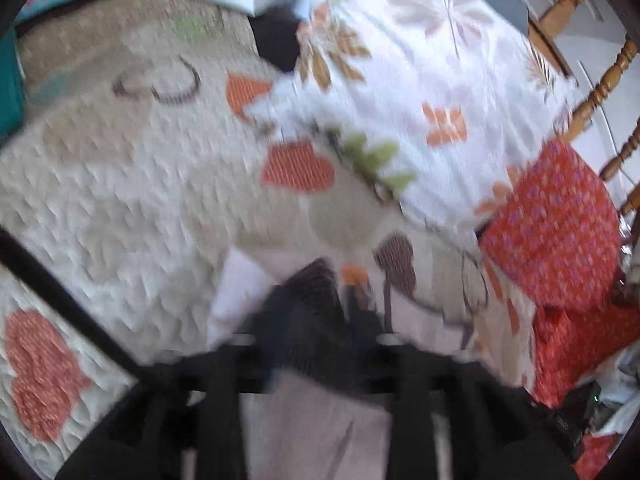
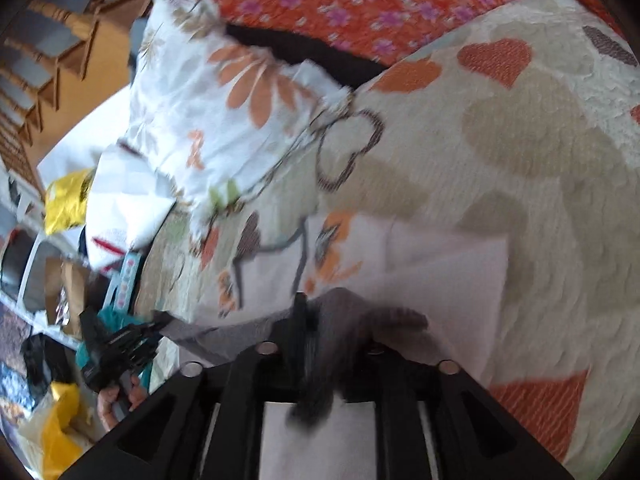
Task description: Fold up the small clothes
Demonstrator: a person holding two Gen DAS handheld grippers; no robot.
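A small pale lilac garment (image 1: 316, 412) with a dark grey trim (image 1: 312, 292) lies on a quilted bedspread (image 1: 120, 208) printed with orange hearts. My left gripper (image 1: 320, 312) is shut on the garment's dark trim. In the right wrist view the same garment (image 2: 440, 280) spreads pale over the bedspread (image 2: 520, 152), and my right gripper (image 2: 328, 332) is shut on its dark grey edge (image 2: 340, 320). The left gripper (image 2: 120, 344) shows at the lower left of that view, held in a hand. Both views are motion-blurred.
A white pillow with orange flowers (image 1: 420, 92) lies behind the garment; it also shows in the right wrist view (image 2: 224, 112). A red floral cloth (image 1: 560, 220) lies right. A wooden chair (image 1: 600, 80) stands beyond. Yellow bags (image 2: 64, 200) and clutter sit off the bed's edge.
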